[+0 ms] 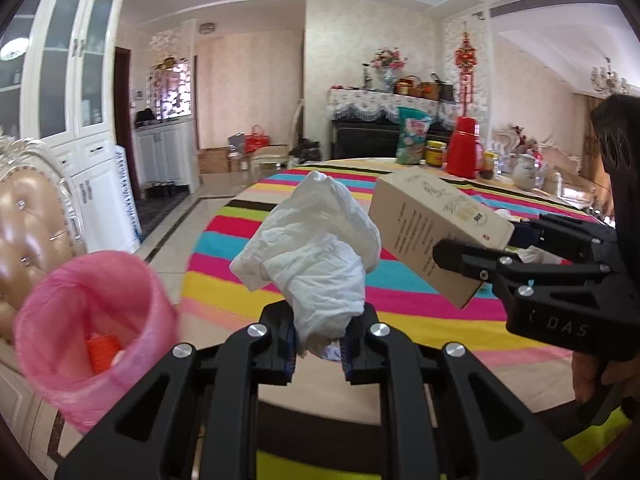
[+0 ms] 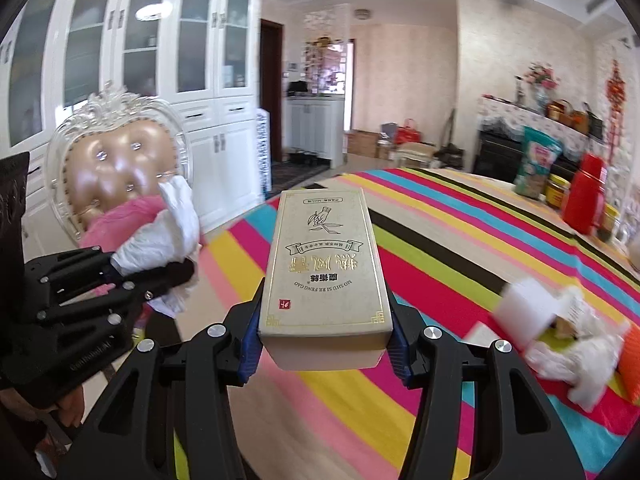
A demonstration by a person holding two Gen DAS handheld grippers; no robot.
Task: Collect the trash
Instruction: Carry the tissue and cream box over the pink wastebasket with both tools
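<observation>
Left gripper (image 1: 318,354) we've got clamped on crumpled white tissue (image 1: 316,252), just right of the pink-lined bin (image 1: 96,320). Right gripper (image 2: 324,338) grips the beige carton (image 2: 326,264) by its sides, above the striped tablecloth (image 2: 460,232).

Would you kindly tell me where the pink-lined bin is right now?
In the left wrist view, the bin sits low on the left, off the striped table's edge, beside the chair and left of the tissue.
</observation>
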